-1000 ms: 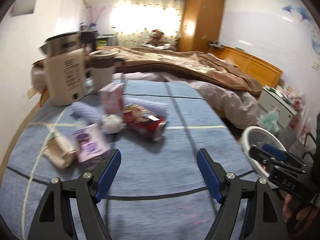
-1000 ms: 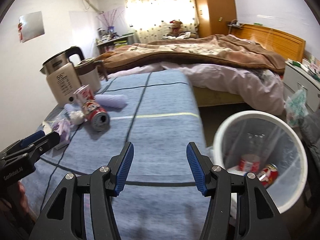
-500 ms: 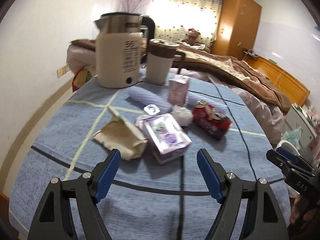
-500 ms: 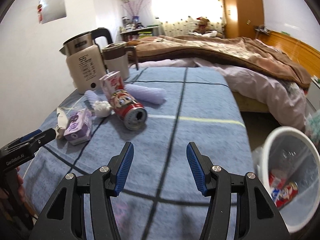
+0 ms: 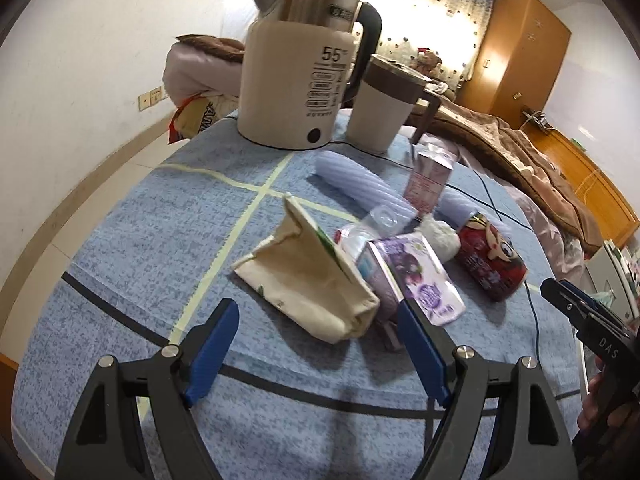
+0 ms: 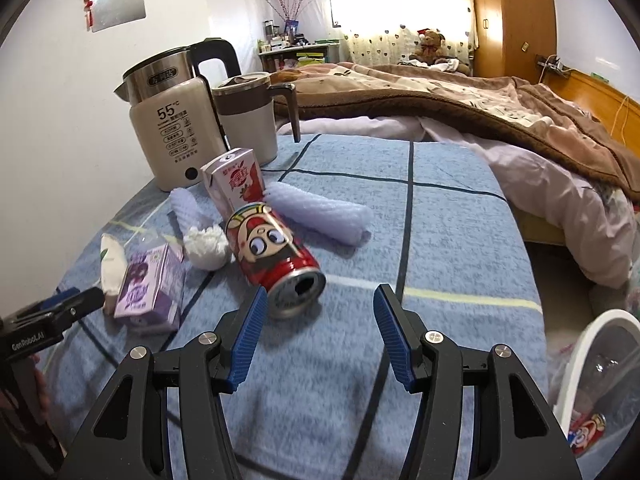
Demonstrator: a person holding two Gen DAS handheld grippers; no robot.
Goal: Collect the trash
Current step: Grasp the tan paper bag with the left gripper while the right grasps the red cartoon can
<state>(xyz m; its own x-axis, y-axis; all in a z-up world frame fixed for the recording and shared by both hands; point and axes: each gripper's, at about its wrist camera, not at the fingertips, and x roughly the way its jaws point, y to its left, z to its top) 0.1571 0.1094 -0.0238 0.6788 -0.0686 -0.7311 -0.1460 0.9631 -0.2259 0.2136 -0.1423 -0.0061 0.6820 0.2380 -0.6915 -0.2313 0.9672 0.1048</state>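
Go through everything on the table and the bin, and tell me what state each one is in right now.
Left gripper: opening, empty.
Right gripper: open, empty.
Red can: lying down, opened.
Pink carton: upright.
Purple carton: lying flat.
Beige pouch: crumpled.
Kettle: lid shut.
Bin: holds cans.

Left wrist view: looks down along its fingers, close over the crumpled paper bag [image 5: 308,280] on the desk [image 5: 120,248].
Right wrist view: angled down, close to the red can [image 6: 276,256].
Shared: kettle [image 5: 298,80], purple carton [image 6: 150,286], can.
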